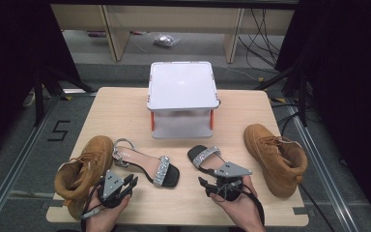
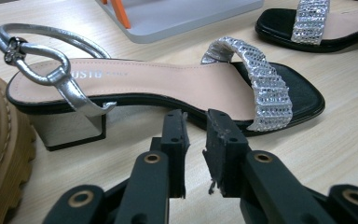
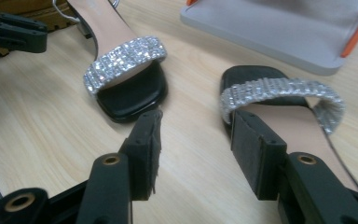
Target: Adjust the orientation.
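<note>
Black-soled and strapped in silver sparkle, two sandals lie on the pale wooden table (image 1: pixel 125 104) in front of you. Your left gripper (image 2: pixel 196 119) hovers just short of the left sandal (image 2: pixel 168 81), pointing at the middle of its long side. Its jaws stand only a little apart, with a narrow slit between them, and nothing is caught there. The sole's black edge sits right beyond the fingertips (image 2: pixel 175 122), near but not touching as far as you can judge from the left gripper view. The block heel and silver ankle strap lie to the left of the jaws there, the glittering toe band to the right.

Your right gripper (image 3: pixel 193 123) has its jaws spread wide and holds nothing. In the right gripper view, the right sandal (image 3: pixel 279 100) lies partly behind one jaw, whose tip overlaps the toe band; whether it touches, you cannot tell. The other jaw ends just short of the left sandal's black toe.

From the high view, both sandals lie between two tan boots: the left boot (image 1: pixel 84 166) beside your left hand (image 1: pixel 107 217), the right boot (image 1: pixel 275 157) near the table's right edge. A white box (image 1: pixel 181 87) on orange legs stands behind the sandals at the table's far side.
</note>
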The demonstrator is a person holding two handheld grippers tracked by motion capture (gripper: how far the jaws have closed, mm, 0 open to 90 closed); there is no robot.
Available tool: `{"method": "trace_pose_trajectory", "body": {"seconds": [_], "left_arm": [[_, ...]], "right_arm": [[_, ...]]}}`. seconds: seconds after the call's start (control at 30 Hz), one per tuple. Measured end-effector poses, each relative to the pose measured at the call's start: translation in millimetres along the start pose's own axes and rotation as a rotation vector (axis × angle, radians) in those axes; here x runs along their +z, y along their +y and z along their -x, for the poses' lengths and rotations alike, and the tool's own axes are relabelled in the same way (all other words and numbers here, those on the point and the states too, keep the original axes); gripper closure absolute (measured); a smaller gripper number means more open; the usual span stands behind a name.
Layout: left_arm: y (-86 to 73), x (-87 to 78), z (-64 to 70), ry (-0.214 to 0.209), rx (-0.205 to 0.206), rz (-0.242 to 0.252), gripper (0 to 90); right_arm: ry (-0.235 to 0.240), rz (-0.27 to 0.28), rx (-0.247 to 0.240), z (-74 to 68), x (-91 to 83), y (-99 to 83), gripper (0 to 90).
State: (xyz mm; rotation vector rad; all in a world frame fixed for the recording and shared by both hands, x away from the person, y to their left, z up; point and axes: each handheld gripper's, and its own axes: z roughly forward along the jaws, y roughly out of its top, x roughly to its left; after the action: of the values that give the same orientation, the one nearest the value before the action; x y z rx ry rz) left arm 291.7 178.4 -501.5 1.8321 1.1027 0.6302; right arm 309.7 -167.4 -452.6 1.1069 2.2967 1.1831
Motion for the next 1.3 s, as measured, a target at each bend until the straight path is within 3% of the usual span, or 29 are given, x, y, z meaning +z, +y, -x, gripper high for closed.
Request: {"method": "trace_pose_trajectory", "body": {"seconds": [0.1,0.2,0.27,0.33,0.43,0.57,0.63,0.67,0.7,0.8,0.93,0.97,1.0,1.07,1.1,1.17,1.23,1.3], "left_arm": [[1.5,2.5,-1.7,-0.023,-0.024,0.007,81.7],[4.1,7.4,-2.5,-0.026,-0.016,0.003,84.1],[6.3,10.5,-3.2,-0.020,0.005,-0.012,86.6],[8.6,13.6,-3.4,-0.021,0.026,-0.021,89.2],[11.4,20.6,-3.5,-0.017,0.061,-0.050,89.5],[10.8,31.0,-1.0,-0.033,0.071,-0.104,89.7],[10.6,32.8,0.2,-0.041,0.092,-0.143,89.7],[10.5,34.0,1.1,-0.042,0.097,-0.149,89.7],[10.3,35.8,1.5,-0.049,0.095,-0.155,89.7],[11.0,41.2,3.0,-0.059,0.096,-0.180,89.7],[12.0,45.8,3.1,-0.055,0.106,-0.227,89.7],[11.5,47.2,4.3,-0.060,0.089,-0.220,89.7],[12.2,47.1,3.7,-0.061,0.095,-0.243,89.8],[12.0,49.5,3.9,-0.049,0.098,-0.247,89.8],[11.7,51.3,4.9,-0.060,0.092,-0.233,89.7],[14.7,50.8,2.1,-0.071,0.127,-0.276,89.8],[15.2,53.2,3.7,-0.057,0.093,-0.248,89.8],[17.8,52.8,1.4,-0.066,0.120,-0.265,89.8]], "right_arm": [[0.020,0.011,0.011,-4.4,6.8,0.3,55.7],[0.052,0.019,0.029,-6.9,13.4,-1.2,61.7],[0.055,-0.007,0.051,-8.3,15.0,-1.9,66.7],[0.060,-0.016,0.055,-9.9,18.3,-3.5,77.5],[0.066,-0.064,0.051,-20.4,23.0,-5.4,89.2],[0.082,-0.131,0.031,-35.6,41.8,-5.7,90.0],[0.102,-0.177,0.049,-46.1,50.8,-3.5,90.0],[0.106,-0.174,0.048,-50.5,56.8,-3.4,90.0],[0.118,-0.211,0.049,-54.3,59.6,-1.4,90.0],[0.128,-0.244,0.041,-62.4,71.8,1.5,90.0],[0.130,-0.280,0.027,-66.8,85.2,4.7,90.0],[0.130,-0.300,0.051,-69.3,87.3,5.2,90.0],[0.137,-0.296,0.026,-68.4,90.8,5.3,90.0],[0.143,-0.300,0.020,-69.0,96.0,6.0,90.0],[0.139,-0.313,0.044,-70.4,97.9,6.0,90.0],[0.139,-0.307,0.043,-69.5,100.4,8.2,90.0],[0.121,-0.302,0.042,-67.7,102.3,10.0,90.0],[0.121,-0.302,0.051,-64.2,103.9,11.6,90.0]]}}
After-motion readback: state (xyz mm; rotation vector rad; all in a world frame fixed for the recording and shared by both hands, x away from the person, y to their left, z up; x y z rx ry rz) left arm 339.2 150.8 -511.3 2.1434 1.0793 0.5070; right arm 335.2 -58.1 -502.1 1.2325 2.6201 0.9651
